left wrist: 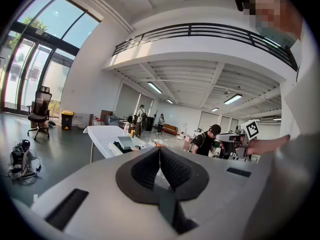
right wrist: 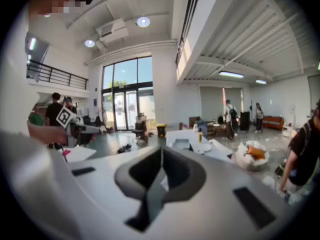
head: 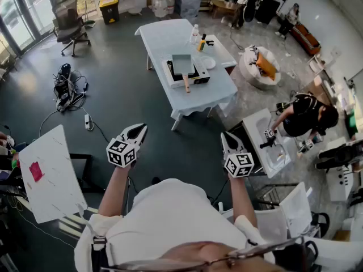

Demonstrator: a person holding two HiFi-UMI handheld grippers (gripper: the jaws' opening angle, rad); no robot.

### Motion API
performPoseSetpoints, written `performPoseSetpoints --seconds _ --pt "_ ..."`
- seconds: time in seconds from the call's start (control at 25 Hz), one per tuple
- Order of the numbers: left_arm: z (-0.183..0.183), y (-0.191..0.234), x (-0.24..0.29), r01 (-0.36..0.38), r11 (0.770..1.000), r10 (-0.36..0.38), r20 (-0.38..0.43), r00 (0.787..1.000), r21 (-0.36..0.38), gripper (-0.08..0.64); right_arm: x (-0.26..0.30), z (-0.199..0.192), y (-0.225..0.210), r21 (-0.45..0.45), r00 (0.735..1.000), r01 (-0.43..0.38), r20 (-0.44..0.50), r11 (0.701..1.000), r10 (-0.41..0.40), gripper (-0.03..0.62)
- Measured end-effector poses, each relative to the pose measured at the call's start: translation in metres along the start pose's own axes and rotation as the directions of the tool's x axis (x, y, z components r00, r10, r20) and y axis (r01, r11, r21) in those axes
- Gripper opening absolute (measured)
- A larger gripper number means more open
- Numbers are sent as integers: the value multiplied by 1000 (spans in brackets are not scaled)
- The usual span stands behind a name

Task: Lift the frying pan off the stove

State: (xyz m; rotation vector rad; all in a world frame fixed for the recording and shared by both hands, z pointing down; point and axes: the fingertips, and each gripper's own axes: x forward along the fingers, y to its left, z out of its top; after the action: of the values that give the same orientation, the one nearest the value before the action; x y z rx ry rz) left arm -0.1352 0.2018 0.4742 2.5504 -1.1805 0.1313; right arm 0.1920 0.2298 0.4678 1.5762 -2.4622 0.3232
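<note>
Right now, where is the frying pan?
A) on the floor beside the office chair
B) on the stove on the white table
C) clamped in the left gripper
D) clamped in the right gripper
B: the frying pan sits on the stove on the white table, across the floor from the left gripper and right gripper, both shut with nothing between their jaws.

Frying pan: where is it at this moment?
In the head view the frying pan sits on the stove on the white table, upper centre, left of a white plate.
</note>
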Motion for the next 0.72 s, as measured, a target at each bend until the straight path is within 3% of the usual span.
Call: performPoseSetpoints --seconds 0.72 --pt "-3 12 0 60 998 -60 -19 998 -7 31 12 2 24 16 1000 5 -2 1000 -5 35"
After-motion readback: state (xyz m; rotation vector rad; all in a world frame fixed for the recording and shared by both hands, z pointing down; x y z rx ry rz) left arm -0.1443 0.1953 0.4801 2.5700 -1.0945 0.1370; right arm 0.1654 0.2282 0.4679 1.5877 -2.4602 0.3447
